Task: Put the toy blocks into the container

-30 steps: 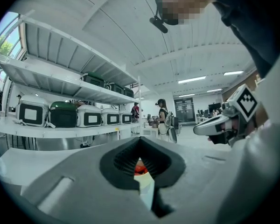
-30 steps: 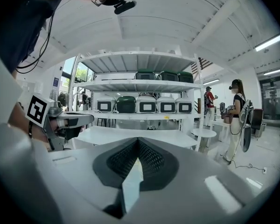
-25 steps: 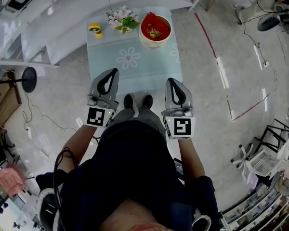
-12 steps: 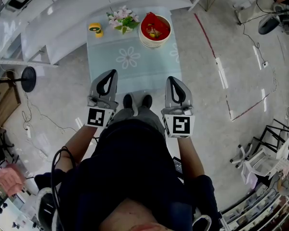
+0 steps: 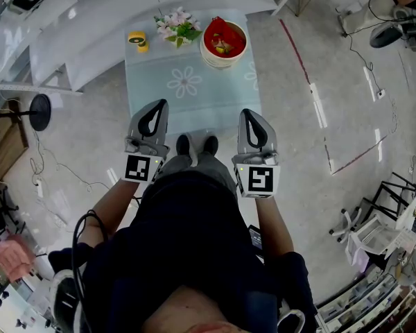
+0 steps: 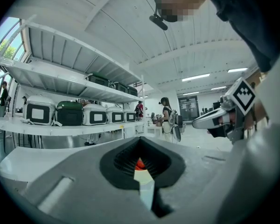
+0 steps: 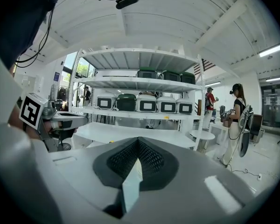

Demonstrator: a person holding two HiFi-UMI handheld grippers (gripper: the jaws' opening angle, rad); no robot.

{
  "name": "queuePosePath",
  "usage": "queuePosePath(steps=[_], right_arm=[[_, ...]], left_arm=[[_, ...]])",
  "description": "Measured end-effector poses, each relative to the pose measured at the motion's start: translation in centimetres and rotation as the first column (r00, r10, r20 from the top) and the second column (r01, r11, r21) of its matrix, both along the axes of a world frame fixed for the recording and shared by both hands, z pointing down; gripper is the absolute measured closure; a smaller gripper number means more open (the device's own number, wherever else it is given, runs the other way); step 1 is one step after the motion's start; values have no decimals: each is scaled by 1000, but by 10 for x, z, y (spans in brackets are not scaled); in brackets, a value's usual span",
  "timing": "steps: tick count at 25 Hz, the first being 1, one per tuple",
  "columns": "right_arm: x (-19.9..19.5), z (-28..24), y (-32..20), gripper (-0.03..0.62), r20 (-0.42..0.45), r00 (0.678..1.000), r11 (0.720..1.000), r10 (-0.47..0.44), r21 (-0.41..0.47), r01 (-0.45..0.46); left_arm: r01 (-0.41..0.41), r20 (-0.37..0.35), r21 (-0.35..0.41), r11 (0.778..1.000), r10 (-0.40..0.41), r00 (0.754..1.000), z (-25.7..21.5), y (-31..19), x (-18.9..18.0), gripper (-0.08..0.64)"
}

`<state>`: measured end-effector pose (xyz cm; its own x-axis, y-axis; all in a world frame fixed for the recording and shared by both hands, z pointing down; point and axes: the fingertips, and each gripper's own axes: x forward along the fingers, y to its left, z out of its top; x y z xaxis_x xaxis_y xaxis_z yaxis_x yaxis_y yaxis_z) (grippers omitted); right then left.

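We hold left tool (image 5: 158,105) and right tool (image 5: 247,114) closed on nothing, tips over the bench (image 5: 187,109) near edge. Red container (image 5: 224,39) with toy blocks (image 5: 222,46) sits far-right corner; open bench between.
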<state>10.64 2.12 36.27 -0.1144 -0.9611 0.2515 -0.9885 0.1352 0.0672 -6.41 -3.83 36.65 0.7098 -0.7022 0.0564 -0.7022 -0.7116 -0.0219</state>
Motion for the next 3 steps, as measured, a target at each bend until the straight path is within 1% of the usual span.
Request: queuePosePath(steps=[3], right_arm=[[-2,0,-1,595,-6,1000,1000,-8,5,8]], left_arm=[[1,0,3,1000,-1,1000,2,-1,0,558]])
